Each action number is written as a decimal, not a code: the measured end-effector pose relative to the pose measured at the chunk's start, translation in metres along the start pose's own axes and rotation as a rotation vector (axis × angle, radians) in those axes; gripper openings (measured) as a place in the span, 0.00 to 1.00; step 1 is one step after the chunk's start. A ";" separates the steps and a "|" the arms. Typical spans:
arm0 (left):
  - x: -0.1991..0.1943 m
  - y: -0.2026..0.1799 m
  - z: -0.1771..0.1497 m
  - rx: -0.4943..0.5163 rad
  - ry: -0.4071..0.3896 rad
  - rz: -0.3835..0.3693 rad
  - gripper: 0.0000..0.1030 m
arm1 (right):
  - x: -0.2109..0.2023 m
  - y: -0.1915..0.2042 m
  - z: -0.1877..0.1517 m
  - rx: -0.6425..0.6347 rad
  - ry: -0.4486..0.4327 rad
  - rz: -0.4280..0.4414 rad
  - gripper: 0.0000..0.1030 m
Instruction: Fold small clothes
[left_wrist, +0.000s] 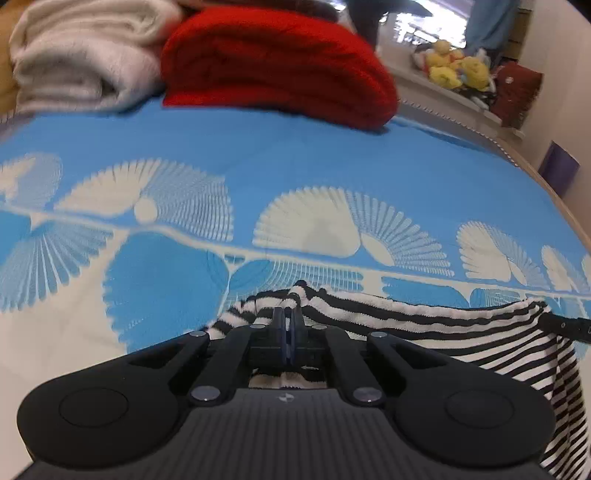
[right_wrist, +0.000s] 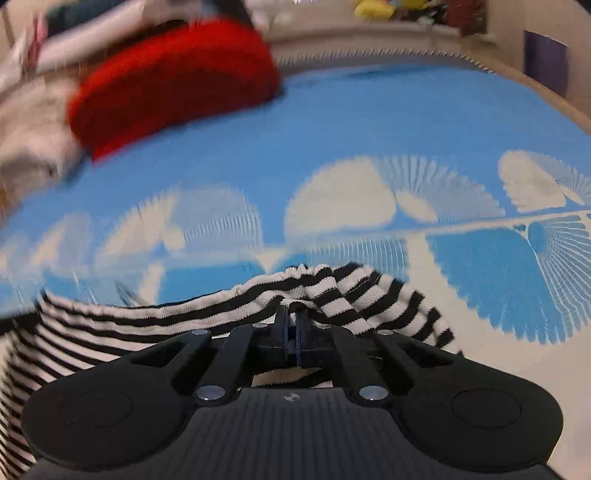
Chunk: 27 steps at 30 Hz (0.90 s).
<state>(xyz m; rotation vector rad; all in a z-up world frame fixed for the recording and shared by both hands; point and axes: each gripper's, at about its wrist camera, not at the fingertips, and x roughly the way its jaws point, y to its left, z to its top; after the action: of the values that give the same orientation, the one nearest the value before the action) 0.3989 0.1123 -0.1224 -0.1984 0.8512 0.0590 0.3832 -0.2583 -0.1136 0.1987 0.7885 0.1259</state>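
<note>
Both grippers (left_wrist: 289, 314) (right_wrist: 291, 314) pinching striped garment (left_wrist: 424, 325) top edge, blue bedspread (left_wrist: 295, 155) open beyond

Black ribbed gripper (left_wrist: 288, 317); silver rivets; blue-edged fingers (left_wrist: 283, 332).

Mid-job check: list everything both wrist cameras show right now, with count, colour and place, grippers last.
striped garment: one, black and white, near edge of the bed, pinched at two spots, strung between the grippers
bedspread: one, blue with cream fan pattern, covers the bed under everything
red blanket: one, red, folded, far side of the bed
white blanket: one, off-white, folded, left of the red one
soft toys: several, mostly yellow, on a ledge past the bed, far right
purple box: one, purple, by the wall right of the bed
left gripper: one, black, shut on the garment's left part
right gripper: one, black, shut on its right part; view blurred
</note>
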 end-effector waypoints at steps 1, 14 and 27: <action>0.008 0.000 -0.002 -0.007 0.058 -0.013 0.04 | 0.002 0.000 0.000 0.010 0.007 -0.013 0.02; -0.038 0.008 0.007 -0.037 0.037 -0.051 0.35 | -0.033 0.023 -0.002 -0.083 0.062 0.087 0.41; -0.111 0.025 -0.029 -0.076 0.009 -0.072 0.35 | -0.045 0.075 -0.095 -0.290 0.390 0.169 0.44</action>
<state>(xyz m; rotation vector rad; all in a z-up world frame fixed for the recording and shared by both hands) 0.3013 0.1342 -0.0612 -0.3010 0.8503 0.0228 0.2811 -0.1810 -0.1314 -0.0382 1.1292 0.4459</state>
